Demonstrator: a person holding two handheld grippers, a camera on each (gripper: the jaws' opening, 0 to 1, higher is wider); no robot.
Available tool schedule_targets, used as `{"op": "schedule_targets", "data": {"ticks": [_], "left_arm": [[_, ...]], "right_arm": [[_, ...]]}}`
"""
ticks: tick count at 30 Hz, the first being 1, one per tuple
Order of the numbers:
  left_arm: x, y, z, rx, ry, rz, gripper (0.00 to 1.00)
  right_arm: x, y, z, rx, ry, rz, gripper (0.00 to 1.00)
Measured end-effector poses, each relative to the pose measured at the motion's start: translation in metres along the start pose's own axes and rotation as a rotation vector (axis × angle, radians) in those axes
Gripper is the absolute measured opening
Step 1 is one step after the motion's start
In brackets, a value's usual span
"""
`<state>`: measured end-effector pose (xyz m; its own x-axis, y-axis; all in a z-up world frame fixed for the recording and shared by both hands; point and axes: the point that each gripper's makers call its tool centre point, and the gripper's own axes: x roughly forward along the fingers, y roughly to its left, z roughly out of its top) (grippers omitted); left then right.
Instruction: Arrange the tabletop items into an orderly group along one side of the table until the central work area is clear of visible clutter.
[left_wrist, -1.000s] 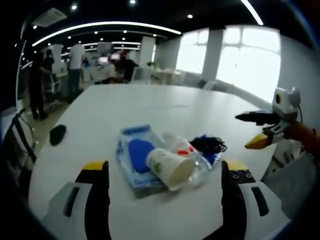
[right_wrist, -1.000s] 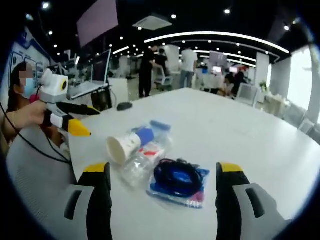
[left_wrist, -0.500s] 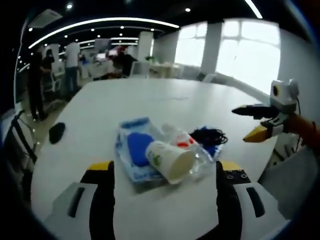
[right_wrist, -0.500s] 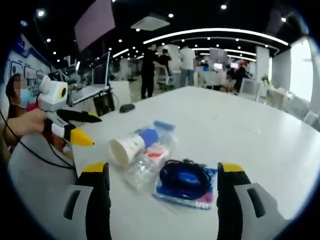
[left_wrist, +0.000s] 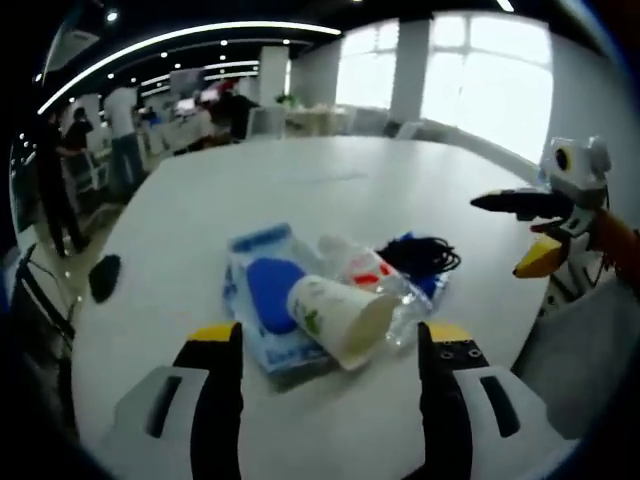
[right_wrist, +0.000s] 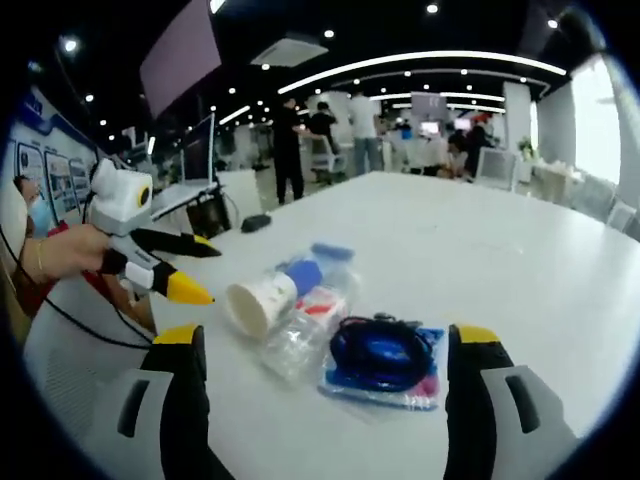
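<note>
Both sets of fingers are spread wide and hold nothing. Left gripper hovers short of the pile; right gripper faces it from the other side.

Pile sits mid-worktop, all touching:
- paper cup on its side, mouth toward my left camera. Light and crushable, so I'd pinch gently across the body, not the rim.
- clear plastic bottle lying beside the cup, red label. Looks empty, so light, slick, and likely to roll. Grab at the middle.
- blue pouch flat under the cup. Soft film, slippery; take an edge or slide it.
- packet with coiled black cable. Floppy; loops may snag the bottle. Take it by the packet edge.

Small dark object lies near the worktop's far edge, well apart from the pile. It may be a mouse, but it's too blurred to be sure.

Hard to tell:
- cup hides part of the pouch
- bottle cap end is lost in glare and clutter
- label print is unreadable
- can't tell if the cable is sealed inside the packet or lying on top
</note>
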<state>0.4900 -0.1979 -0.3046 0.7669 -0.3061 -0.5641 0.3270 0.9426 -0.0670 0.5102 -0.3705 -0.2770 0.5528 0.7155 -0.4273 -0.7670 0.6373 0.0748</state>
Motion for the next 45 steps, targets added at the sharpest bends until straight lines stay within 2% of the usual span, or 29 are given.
{"op": "schedule_targets", "data": {"ticks": [7, 11, 14, 19, 22, 25, 29, 37, 40, 45], "left_arm": [[0.011, 0.001, -0.001, 0.051, 0.023, -0.007, 0.61], [0.017, 0.003, -0.006, 0.091, 0.064, -0.012, 0.53], [0.019, 0.008, -0.012, 0.137, 0.106, 0.013, 0.46], [0.026, 0.005, -0.018, 0.096, 0.118, -0.009, 0.37], [0.028, 0.003, -0.025, 0.081, 0.159, -0.008, 0.34], [0.031, 0.0, -0.022, 0.058, 0.14, -0.015, 0.28], [0.036, -0.004, -0.025, 0.066, 0.154, -0.018, 0.23], [0.036, 0.008, -0.03, 0.008, 0.147, -0.003, 0.07], [0.035, 0.011, -0.03, 0.009, 0.145, 0.005, 0.01], [0.034, 0.014, -0.032, -0.009, 0.158, 0.012, 0.0]], "right_arm": [[0.001, 0.0, -0.005, 0.016, 0.002, -0.016, 0.99], [0.002, 0.002, -0.011, 0.023, 0.015, -0.01, 0.99], [0.003, 0.003, -0.012, 0.023, 0.018, -0.004, 0.99], [0.002, 0.001, -0.01, 0.034, 0.01, -0.006, 0.99], [0.002, 0.001, -0.012, 0.034, 0.021, -0.002, 0.99], [0.003, 0.003, -0.011, 0.029, 0.019, 0.002, 0.99], [0.004, 0.006, -0.011, 0.024, 0.021, 0.016, 0.99], [0.003, 0.005, -0.011, 0.02, 0.022, 0.012, 0.99], [0.003, 0.006, -0.012, 0.015, 0.026, 0.014, 0.99], [0.004, 0.008, -0.014, 0.012, 0.032, 0.022, 0.99]]}}
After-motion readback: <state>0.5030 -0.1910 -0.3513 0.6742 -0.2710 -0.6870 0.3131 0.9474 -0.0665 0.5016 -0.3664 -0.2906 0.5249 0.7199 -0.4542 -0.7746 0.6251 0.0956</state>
